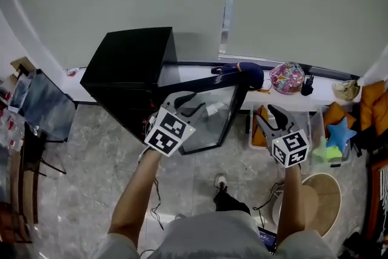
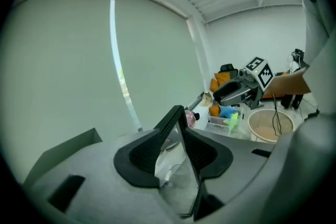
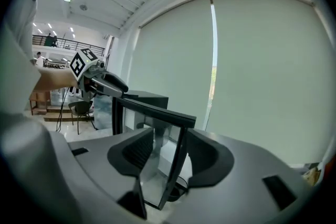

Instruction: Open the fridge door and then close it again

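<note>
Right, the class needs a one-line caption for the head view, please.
Black fridge with its glass door swung open; left hand-held gripper by the door, right hand-held gripper apart, both open.

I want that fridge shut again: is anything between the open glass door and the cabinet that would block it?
Nothing visible does. The glass door stands swung out from the black fridge, and only the left gripper hangs at its top edge.
</note>
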`<state>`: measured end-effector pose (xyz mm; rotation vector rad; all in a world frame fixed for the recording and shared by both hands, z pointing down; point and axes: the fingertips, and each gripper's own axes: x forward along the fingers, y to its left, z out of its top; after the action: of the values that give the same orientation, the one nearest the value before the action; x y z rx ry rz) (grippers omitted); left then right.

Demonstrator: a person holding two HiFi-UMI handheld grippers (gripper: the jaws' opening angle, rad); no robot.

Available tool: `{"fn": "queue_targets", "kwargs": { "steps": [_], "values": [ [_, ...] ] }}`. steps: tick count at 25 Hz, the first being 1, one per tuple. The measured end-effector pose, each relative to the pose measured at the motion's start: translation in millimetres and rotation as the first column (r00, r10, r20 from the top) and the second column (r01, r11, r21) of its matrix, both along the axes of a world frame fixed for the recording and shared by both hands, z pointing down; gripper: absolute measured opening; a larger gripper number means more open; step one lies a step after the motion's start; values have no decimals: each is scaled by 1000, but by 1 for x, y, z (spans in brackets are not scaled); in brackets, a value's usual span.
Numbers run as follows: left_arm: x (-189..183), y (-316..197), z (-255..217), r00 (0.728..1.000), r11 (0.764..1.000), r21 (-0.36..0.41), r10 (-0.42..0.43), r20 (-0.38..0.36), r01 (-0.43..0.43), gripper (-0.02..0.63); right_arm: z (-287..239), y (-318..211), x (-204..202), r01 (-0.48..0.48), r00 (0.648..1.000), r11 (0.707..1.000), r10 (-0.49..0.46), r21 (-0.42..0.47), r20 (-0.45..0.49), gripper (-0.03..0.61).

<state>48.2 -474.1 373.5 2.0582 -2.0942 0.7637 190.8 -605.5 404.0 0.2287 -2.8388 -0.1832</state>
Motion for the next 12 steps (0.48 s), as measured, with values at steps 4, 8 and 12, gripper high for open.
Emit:
{"fn": "queue_targets", "kwargs": {
  "steps": [4,8,12],
  "values": [
    [-3,-68,11,995,989,-137,67,74,-56,154,31,-55,-28,80,995,996,-82,-37,-60,212],
    [-11,-118,26,991,964,-251,114,76,-92,166,60,-90,-62,178,977,980,-188,-94,-106,229],
    [-16,-144,44,990,934,-338,137,45,-114,181,90,-93,-85,328,923,931,-352,-161,-158,242]
  ]
}}
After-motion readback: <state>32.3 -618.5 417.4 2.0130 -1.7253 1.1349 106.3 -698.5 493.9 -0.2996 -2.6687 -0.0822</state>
